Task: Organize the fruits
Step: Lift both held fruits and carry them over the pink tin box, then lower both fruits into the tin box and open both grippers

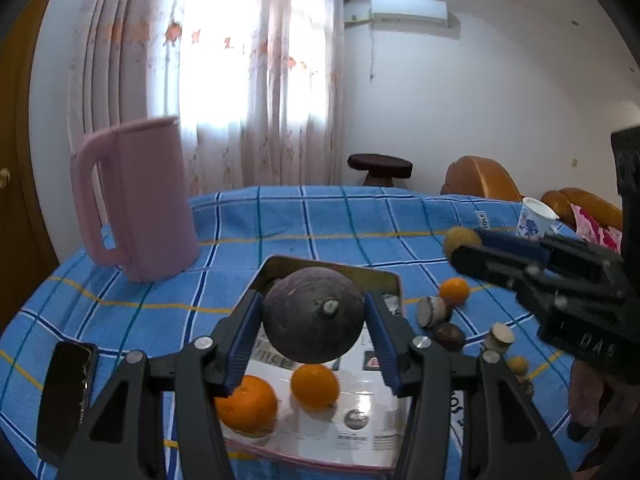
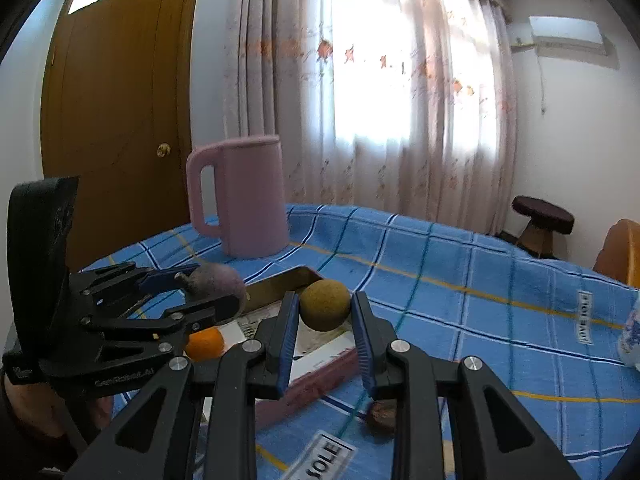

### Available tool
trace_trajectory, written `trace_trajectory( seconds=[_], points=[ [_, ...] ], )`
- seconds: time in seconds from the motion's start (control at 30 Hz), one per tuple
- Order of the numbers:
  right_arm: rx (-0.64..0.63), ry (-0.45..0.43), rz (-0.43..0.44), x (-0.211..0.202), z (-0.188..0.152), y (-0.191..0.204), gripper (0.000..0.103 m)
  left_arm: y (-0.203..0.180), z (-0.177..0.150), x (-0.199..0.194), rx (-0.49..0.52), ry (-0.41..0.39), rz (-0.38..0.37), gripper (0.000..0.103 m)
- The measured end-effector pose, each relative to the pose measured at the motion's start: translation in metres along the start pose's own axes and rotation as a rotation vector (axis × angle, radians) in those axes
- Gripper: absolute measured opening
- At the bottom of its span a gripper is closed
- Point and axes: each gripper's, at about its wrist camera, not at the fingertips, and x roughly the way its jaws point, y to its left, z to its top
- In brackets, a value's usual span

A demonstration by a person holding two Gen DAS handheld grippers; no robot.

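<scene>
At the lower centre of the left view, two oranges [image 1: 276,396] already lay in the tray [image 1: 384,276]. Above it the left gripper [image 1: 314,322] clenched a purple fruit [image 1: 314,316]; the right gripper [image 2: 325,312] clenched a tan ball-like fruit [image 2: 325,305]. Small fruits [image 1: 440,312] still waited at right on the worktop [image 1: 360,216]. A pink jug [image 1: 140,200] stood beyond, clear of the way.

Sunlit curtains [image 1: 224,80] (floral) between white walls [image 1: 500,100].

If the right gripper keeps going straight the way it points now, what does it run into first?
Probably the far wall of the tray: the right gripper, shut on the tan round fruit, points slightly downward across it. Beyond lies blue checked tablecloth. Depth is unclear; it may clear the wall.
</scene>
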Motion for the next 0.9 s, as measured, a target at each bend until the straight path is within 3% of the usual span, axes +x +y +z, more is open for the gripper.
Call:
trace_trajectory(
  seconds=[0.13,0.5,0.9],
  points=[
    [-0.006,0.040,0.019,0.016,-0.001,0.008,0.028,0.015,0.000,0.012,-0.025,0.049,0.004,0.054],
    [-0.040,0.257,0.013,0.070,-0.017,0.029,0.028,0.033,-0.002,0.041,-0.050,0.165,0.009,0.054],
    [-0.052,0.364,-0.006,0.091,-0.024,0.039,0.029,0.037,-0.006,0.059,-0.051,0.247,-0.006,0.054]
  ],
)
